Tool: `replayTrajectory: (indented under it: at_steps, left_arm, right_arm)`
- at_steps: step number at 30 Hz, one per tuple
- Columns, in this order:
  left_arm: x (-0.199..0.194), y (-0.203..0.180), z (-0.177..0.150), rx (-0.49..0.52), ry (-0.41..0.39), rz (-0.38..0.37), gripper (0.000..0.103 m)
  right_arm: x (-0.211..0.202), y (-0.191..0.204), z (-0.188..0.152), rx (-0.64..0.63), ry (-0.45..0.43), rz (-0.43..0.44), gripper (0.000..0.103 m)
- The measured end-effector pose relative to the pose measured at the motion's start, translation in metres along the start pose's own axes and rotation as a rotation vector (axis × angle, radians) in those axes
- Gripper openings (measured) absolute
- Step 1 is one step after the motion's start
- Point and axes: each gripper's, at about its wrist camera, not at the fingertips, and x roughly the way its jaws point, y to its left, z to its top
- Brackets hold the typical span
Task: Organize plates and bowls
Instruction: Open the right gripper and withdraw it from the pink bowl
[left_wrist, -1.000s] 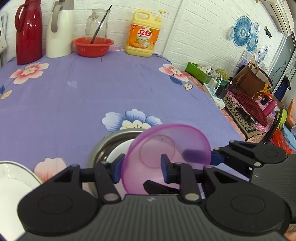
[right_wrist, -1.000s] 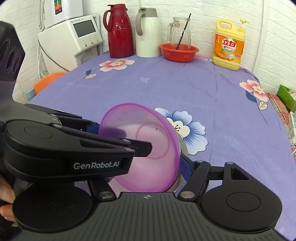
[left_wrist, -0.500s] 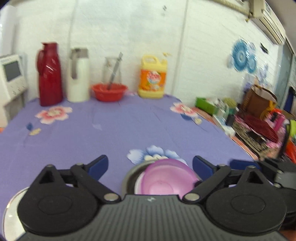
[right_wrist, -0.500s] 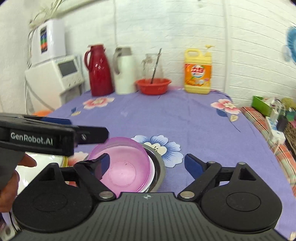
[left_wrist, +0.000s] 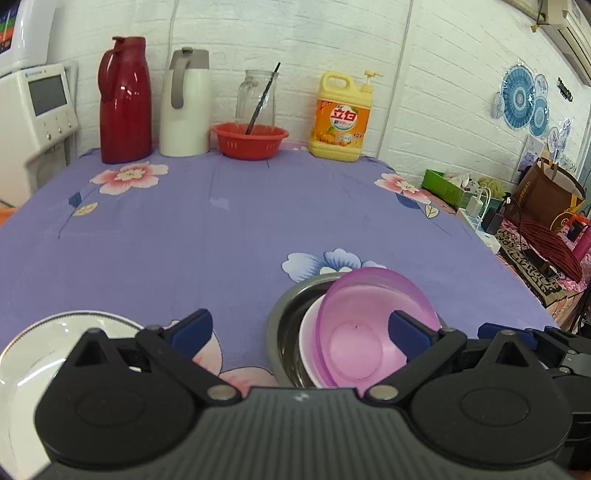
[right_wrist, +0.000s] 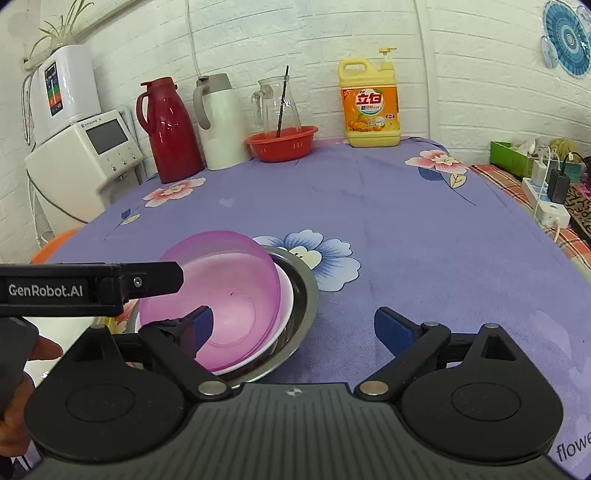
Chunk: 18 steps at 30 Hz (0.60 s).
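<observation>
A translucent pink bowl (left_wrist: 369, 325) rests tilted inside a white bowl (left_wrist: 308, 347), which sits in a steel bowl (left_wrist: 280, 321) on the purple flowered tablecloth. The same stack shows in the right wrist view: pink bowl (right_wrist: 225, 291), white bowl (right_wrist: 286, 295), steel bowl (right_wrist: 306, 291). A white plate (left_wrist: 40, 347) lies at the near left. My left gripper (left_wrist: 297, 332) is open and empty, just in front of the stack. My right gripper (right_wrist: 293, 330) is open and empty, its left finger over the pink bowl's near rim. The left gripper's body (right_wrist: 88, 284) shows at left.
At the table's back stand a red thermos (left_wrist: 123, 99), a white thermos (left_wrist: 186, 103), a glass jug (left_wrist: 256, 96), a red basket (left_wrist: 249, 140) and a yellow detergent bottle (left_wrist: 341, 118). A white appliance (right_wrist: 85, 158) is at left. Clutter lies beyond the right edge (left_wrist: 517, 229).
Both grippers were shut on the pink bowl's rim and held it tilted above the stack. They have let go, opened and drawn back. The pink bowl now rests in the white bowl.
</observation>
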Motion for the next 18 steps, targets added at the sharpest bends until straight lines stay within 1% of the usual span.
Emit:
replayTrajectory:
  at_steps: [3, 7, 11, 18]
  left_arm:
    - [0.012, 0.004, 0.008, -0.028, 0.028, -0.004, 0.101]
    - [0.022, 0.005, 0.012, -0.004, 0.052, 0.016, 0.101]
    - [0.028, 0.006, 0.012, -0.006, 0.070, 0.002, 0.101]
    - [0.037, 0.007, 0.011, -0.006, 0.096, 0.006, 0.101]
  right_arm:
    - [0.006, 0.000, 0.006, -0.015, 0.009, -0.003, 0.103]
    - [0.015, -0.001, 0.011, -0.033, 0.025, -0.012, 0.103]
    - [0.023, 0.002, 0.014, -0.050, 0.049, -0.001, 0.103]
    - [0.031, 0.006, 0.012, -0.064, 0.079, 0.017, 0.103]
